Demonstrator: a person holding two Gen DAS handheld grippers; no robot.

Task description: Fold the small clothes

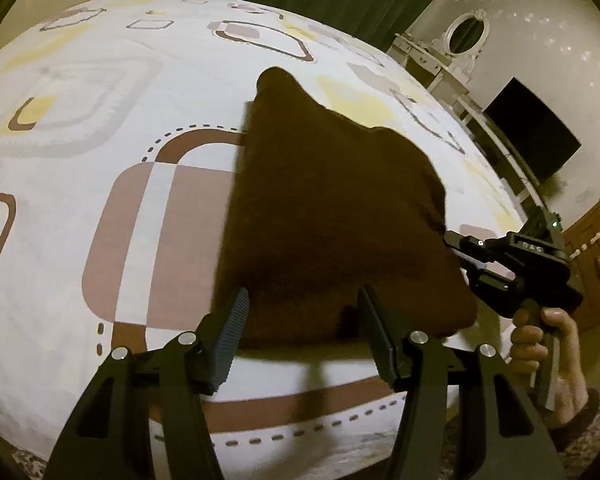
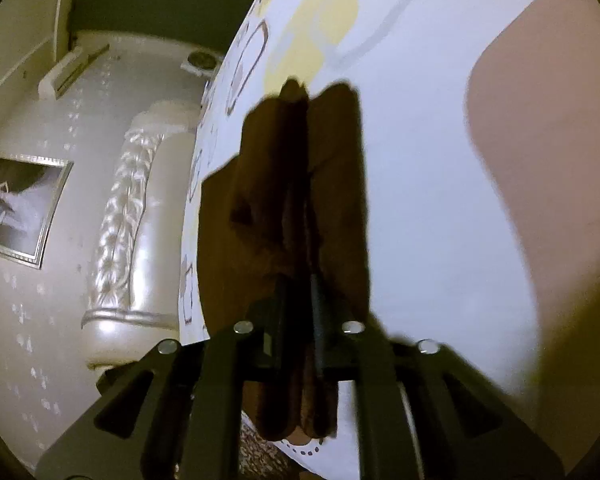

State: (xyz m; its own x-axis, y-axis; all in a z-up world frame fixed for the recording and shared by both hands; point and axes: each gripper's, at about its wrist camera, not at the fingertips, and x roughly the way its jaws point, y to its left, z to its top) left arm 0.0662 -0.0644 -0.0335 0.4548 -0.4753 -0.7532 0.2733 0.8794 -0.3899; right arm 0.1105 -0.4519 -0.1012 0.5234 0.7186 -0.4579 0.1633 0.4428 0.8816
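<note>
Open bedsheet [image 1: 100, 128] left of garment [image 1: 332, 216]

Bed [image 1: 100, 128] covered with white sheet bearing brown, pink and yellow rounded-square print; one dark brown garment [image 1: 324, 208] lies on it.

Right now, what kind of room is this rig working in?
Most likely a bedroom. The brown cloth lies on a bed with a patterned bedspread. A padded headboard and a framed picture show in the right wrist view, and a dresser with an oval mirror stands across the room.
</note>
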